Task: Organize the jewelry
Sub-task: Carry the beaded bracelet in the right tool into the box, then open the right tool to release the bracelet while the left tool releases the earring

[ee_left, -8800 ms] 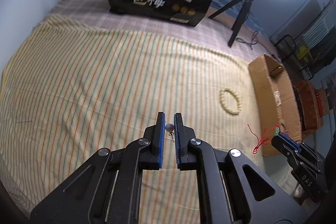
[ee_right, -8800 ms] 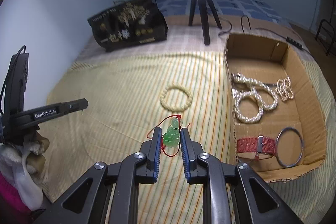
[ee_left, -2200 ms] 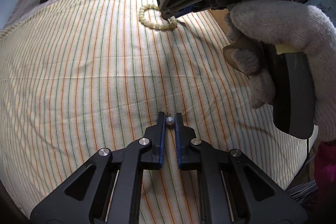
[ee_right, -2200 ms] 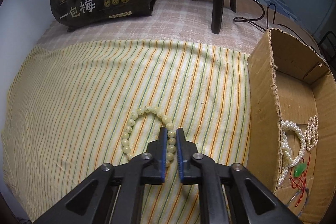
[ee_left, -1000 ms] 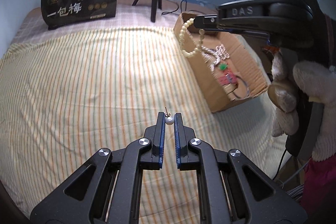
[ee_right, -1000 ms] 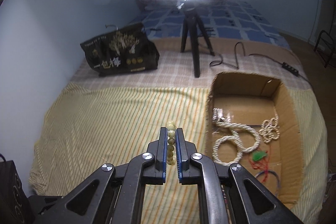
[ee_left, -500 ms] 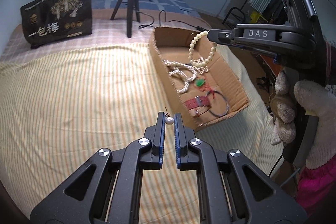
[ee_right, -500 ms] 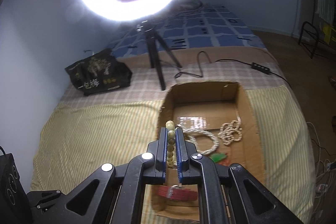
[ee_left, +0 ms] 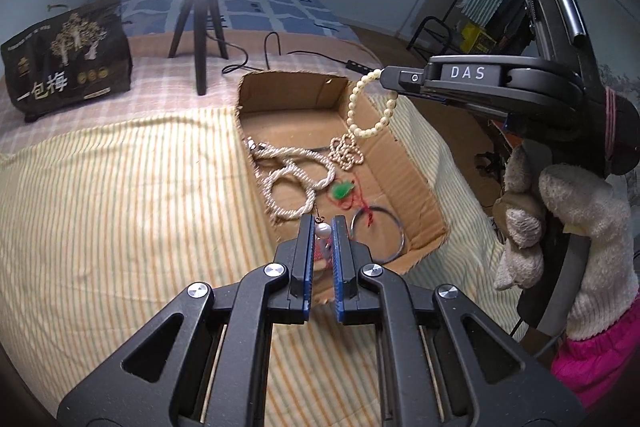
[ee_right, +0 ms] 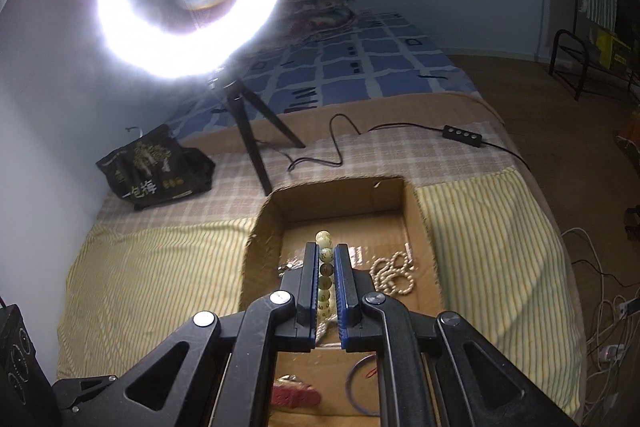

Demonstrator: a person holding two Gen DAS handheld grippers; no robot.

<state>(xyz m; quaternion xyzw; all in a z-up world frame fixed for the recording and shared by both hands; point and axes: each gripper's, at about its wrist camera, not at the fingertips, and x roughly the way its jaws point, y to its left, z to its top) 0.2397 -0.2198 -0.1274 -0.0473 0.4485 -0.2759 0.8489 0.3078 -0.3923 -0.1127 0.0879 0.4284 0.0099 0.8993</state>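
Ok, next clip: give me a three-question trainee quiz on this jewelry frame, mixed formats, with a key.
1. True or false: the right claw holds the cream bead bracelet above the cardboard box.
2. Multiple choice: what is pinched in the left claw? A. a green pendant B. a pearl earring C. a metal bangle
3. Fill in: the green pendant with red cord lies inside the ____.

Key: 1. true. 2. B. 3. cardboard box; it rests on the floor of the box between the pearl rope necklace and the metal bangle.
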